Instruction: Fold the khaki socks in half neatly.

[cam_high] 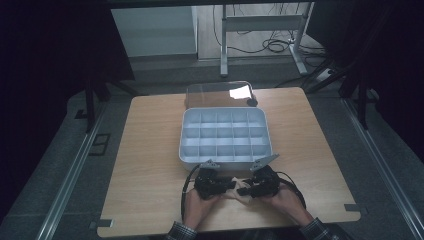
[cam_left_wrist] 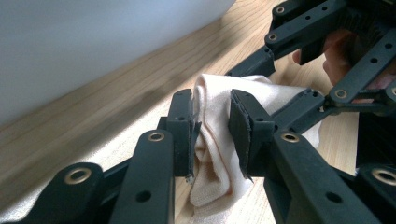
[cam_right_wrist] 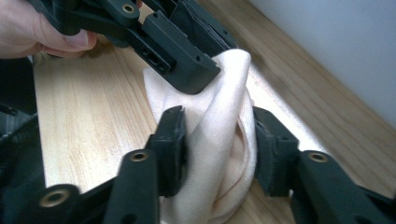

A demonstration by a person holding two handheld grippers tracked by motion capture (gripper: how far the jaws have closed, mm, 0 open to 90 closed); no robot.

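1 small cloth (cam_high: 241,189) of soft, pale peach knit lies bunched on the wooden desk (cam_high: 150,165), just in front of the near wall of 1 shallow grey plastic organiser box (cam_high: 224,135). The box is rectangular with rounded corners and split into a grid of small square compartments; its clear lid (cam_high: 217,93) stands open behind it.

2 black tongs meet over the cloth, 1 in each hand. In the left gripper view, the left tongs (cam_left_wrist: 212,133) have a ridge of the fabric between the flat pads, and the folds look squeezed on both sides, so they grasp the cloth. In the right gripper view, the right tongs (cam_right_wrist: 219,149) pinch another upright fold: the left pad presses it, while the right pad sits against its edge. The 2 sets of tongs nearly touch.
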